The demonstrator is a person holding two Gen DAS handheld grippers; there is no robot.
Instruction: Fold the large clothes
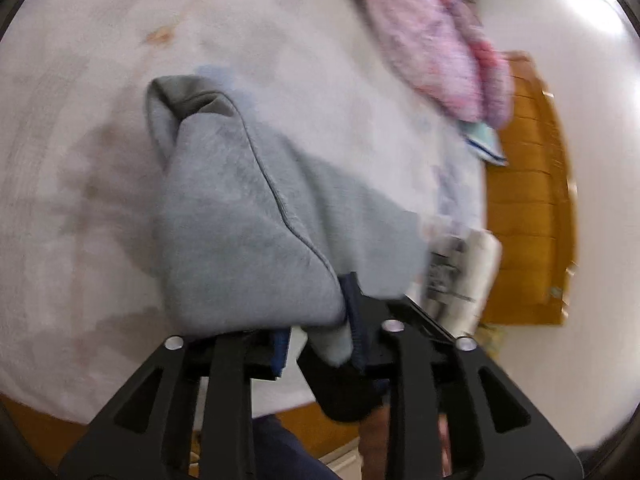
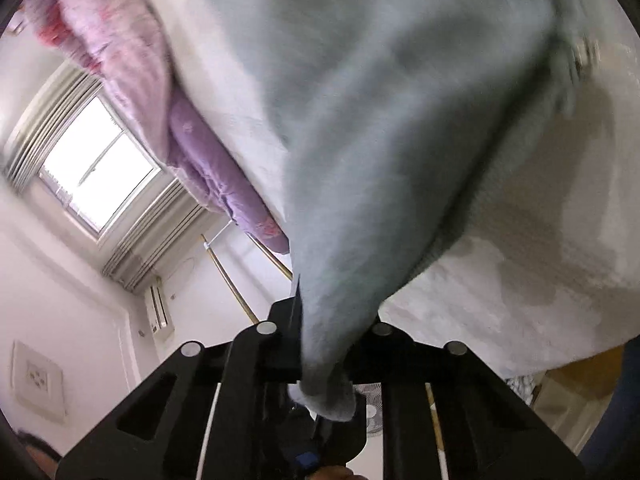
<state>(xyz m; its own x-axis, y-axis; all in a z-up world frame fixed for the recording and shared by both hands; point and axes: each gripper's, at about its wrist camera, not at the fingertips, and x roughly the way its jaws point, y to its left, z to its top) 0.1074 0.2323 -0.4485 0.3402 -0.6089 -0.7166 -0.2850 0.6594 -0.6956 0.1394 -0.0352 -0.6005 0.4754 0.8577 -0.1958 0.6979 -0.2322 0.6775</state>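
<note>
A grey-blue fleece garment [image 1: 240,200] hangs in a bunch over the white bed sheet [image 1: 100,160]. One corner of it drops between the fingers of my left gripper [image 1: 318,338]. The jaws stand apart there, with a bright gap between the left pad [image 1: 280,350] and the cloth. In the right wrist view the same garment [image 2: 380,120] stretches away in a taut fold. My right gripper [image 2: 334,344] is shut on a narrow corner of it, whose tip pokes out behind the fingers. That view is rolled far to one side.
A pink and purple quilt [image 1: 432,40] [image 2: 120,48] lies heaped along the far side of the bed. A wooden panel [image 1: 528,200] stands beyond the bed's right edge, with a blurred white object [image 1: 468,276] before it. A window [image 2: 92,168] and wall socket [image 2: 38,378] fill the room side.
</note>
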